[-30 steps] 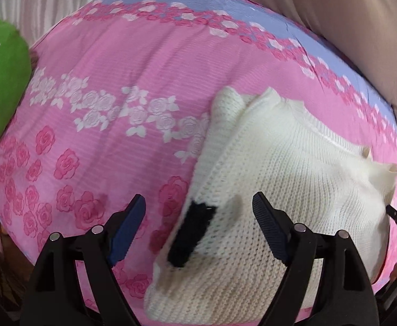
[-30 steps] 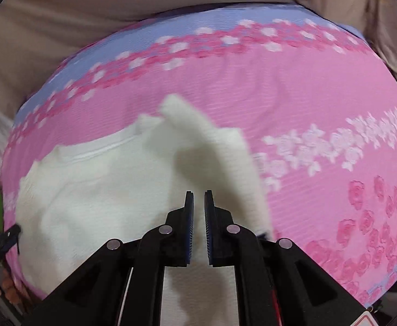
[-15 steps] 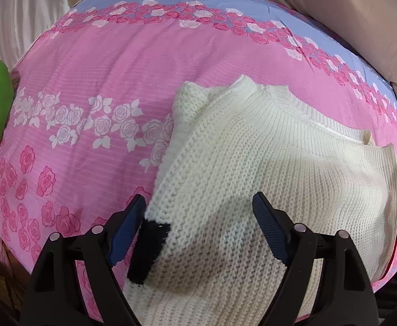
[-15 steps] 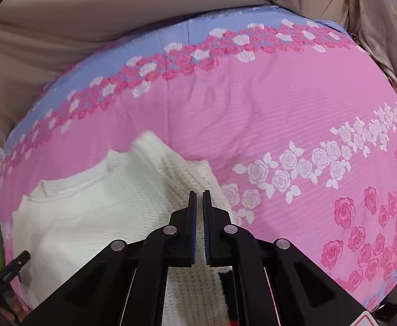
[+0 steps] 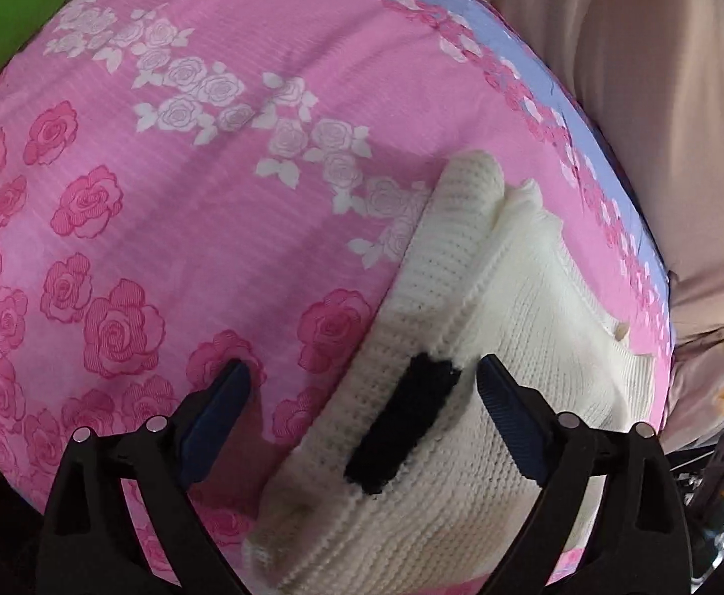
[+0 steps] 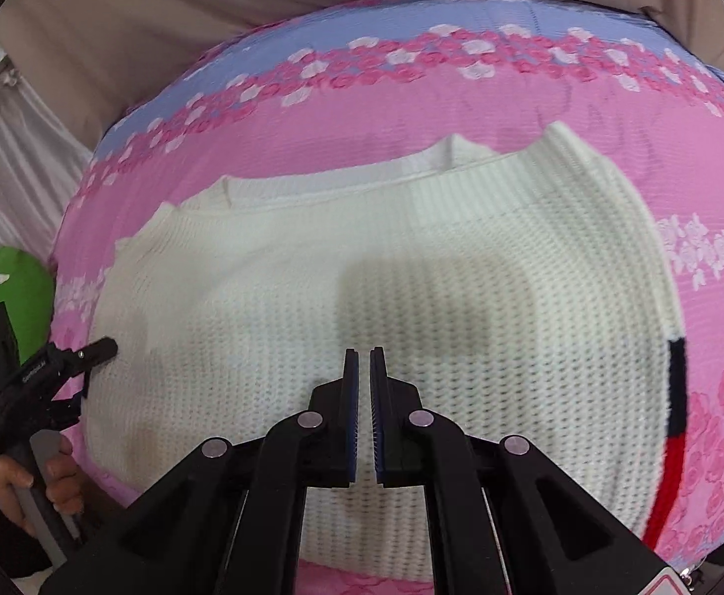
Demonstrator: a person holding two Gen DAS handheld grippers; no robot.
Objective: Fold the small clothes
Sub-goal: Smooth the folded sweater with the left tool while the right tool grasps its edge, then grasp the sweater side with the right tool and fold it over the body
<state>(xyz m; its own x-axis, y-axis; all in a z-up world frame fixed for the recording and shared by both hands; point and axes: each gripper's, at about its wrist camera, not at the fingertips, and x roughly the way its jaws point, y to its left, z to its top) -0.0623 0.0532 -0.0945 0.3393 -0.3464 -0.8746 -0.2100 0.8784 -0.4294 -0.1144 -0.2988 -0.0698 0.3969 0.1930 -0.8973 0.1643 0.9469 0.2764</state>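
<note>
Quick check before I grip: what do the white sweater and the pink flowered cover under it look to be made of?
White sweater: chunky knit, probably wool or acrylic yarn; open stitch rows and a ribbed collar show, matte and soft. Black and red knit bands run along one edge.
Pink flowered cover: thin woven cloth, likely cotton or a blend; printed roses and fine crinkled ribbing, no sheen. The fibre itself cannot be told.

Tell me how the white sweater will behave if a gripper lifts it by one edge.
The sweater would probably droop and unfold: it lies limp, its side already folded over in soft layers. Its chunky open knit likely gives the jaws good purchase, so it is unlikely to slip. It looks thick, so somewhat heavy for a small garment.
</note>
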